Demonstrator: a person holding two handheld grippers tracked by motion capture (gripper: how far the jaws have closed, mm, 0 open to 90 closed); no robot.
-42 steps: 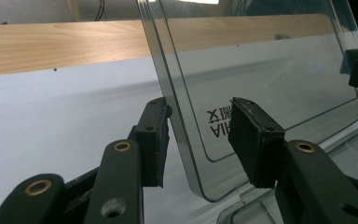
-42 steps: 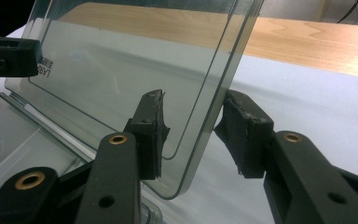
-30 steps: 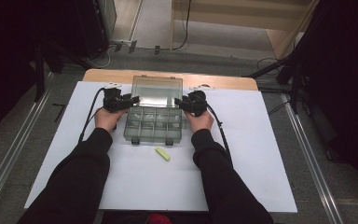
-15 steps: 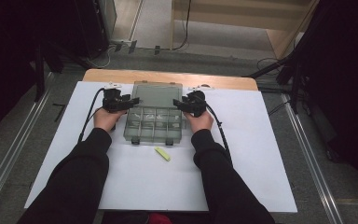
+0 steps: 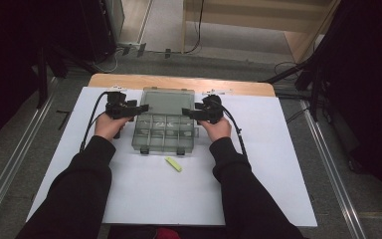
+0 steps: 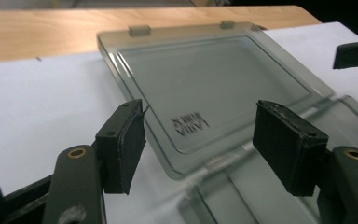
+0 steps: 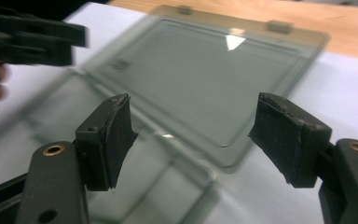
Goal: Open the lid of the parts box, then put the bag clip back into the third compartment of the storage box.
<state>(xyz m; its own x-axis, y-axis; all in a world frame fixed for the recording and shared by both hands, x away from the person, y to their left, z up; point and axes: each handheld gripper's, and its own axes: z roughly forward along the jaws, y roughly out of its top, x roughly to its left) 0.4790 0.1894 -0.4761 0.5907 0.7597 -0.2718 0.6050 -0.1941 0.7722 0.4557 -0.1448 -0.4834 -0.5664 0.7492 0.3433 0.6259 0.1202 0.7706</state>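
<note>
A: Since a second ago the lid has dropped from upright to flat behind the organizer box.
B: So opening's done; your left gripper and right gripper flank it, jaws spread, empty. Yellow piece not yet loaded.

You have a clear, grey-tinted plastic organizer box lying flat on the white sheet near the table's far edge. Its base is divided into small compartments, with two latches on the near side. Its transparent hinged lid is swung fully open and lies flat behind the base, toward the wooden edge.
</note>
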